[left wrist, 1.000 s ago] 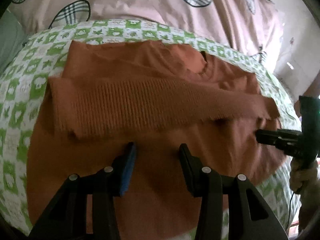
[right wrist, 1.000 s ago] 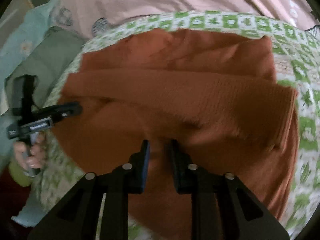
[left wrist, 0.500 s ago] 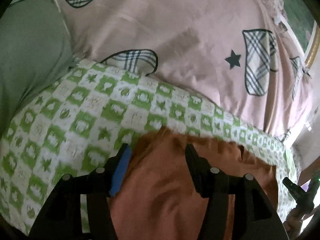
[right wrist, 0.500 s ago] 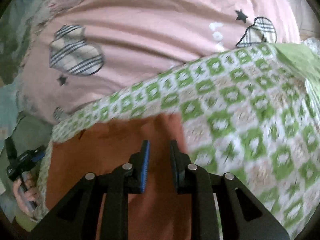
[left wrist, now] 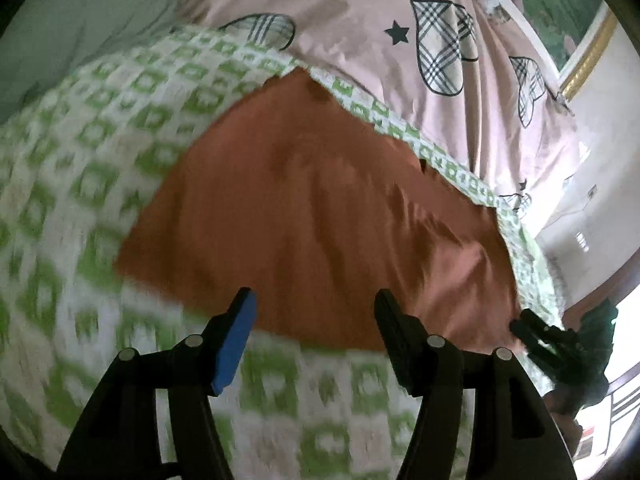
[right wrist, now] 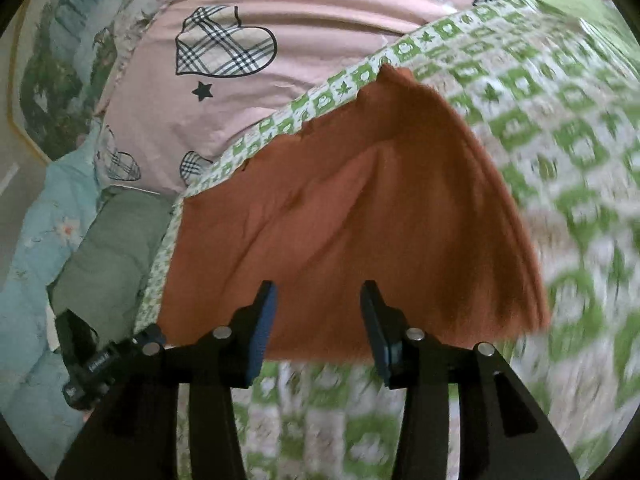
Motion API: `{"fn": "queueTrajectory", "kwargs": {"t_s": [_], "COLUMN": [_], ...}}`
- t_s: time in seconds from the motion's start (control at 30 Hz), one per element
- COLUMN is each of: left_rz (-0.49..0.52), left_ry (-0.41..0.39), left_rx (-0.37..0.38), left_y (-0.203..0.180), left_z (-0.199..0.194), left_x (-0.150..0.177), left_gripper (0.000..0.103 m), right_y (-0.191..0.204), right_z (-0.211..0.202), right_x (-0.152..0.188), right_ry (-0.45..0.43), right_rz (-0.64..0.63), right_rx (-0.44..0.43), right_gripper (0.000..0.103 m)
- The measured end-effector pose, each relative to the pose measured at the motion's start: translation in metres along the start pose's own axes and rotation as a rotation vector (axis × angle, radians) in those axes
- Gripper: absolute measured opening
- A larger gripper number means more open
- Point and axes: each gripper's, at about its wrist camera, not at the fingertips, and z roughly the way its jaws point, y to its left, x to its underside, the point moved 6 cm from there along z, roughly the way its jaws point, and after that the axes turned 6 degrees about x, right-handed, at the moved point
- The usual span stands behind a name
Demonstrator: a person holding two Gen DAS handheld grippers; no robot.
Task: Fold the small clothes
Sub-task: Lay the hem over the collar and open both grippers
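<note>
A rust-orange knitted garment (left wrist: 320, 208) lies folded in a smooth slab on the green-and-white checked cloth (left wrist: 100, 160); no sleeve shows. My left gripper (left wrist: 314, 312) hovers at its near edge, jaws opening, pads touching nothing. In the right wrist view the same garment (right wrist: 360, 220) spreads ahead of my right gripper (right wrist: 318, 304), whose jaws are also opening and free of the cloth. Each gripper shows in the other's view: the right gripper (left wrist: 536, 332) at the garment's right corner, the left gripper (right wrist: 100, 360) at its left corner.
A pink duvet with plaid hearts (left wrist: 360, 20) lies beyond the checked cloth (right wrist: 560, 140). A grey-green pillow (right wrist: 116, 248) and a light blue floral quilt (right wrist: 40, 240) sit to the left. A gold-framed picture (left wrist: 588, 52) hangs at the far right.
Both grippers carried the garment's near hem over to the far side, covering the sleeve, then drew back toward the near edge. Both jaws have widened and the cloth is released.
</note>
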Motion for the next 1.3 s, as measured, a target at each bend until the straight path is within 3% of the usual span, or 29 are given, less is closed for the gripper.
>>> {"fn": "queueTrajectory", "kwargs": {"t_s": [0.13, 0.23, 0.73, 0.9, 1.3], "left_rz": [-0.094, -0.114, -0.191, -0.24, -0.338], "left_ry": [0.0, -0.004, -0.007, -0.007, -0.103], "left_rx": [0.035, 0.02, 0.038, 0.063, 0.051], "left_y": [0.01, 0.017, 0.029, 0.032, 0.056], "left_z": [-0.016, -0.024, -0.028, -0.017, 0.009], "left_x": [0.025, 0.036, 0.046, 0.04, -0.008], "left_gripper": [0.062, 0.062, 0.065, 0.065, 0.065], "right_y": [0.008, 0.011, 0.018, 0.01, 0.008], "right_z": [-0.006, -0.008, -0.018, -0.02, -0.011], "right_x": [0.017, 0.028, 0.042, 0.042, 0.039], "right_ry": [0.017, 0.031, 0.035, 0.035, 0.051], "right_rz": [-0.01, -0.004, 0.001, 0.021, 0.028], "right_rx": [-0.005, -0.014, -0.019, -0.013, -0.029], "right_gripper": [0.046, 0.047, 0.057, 0.058, 0.059]}}
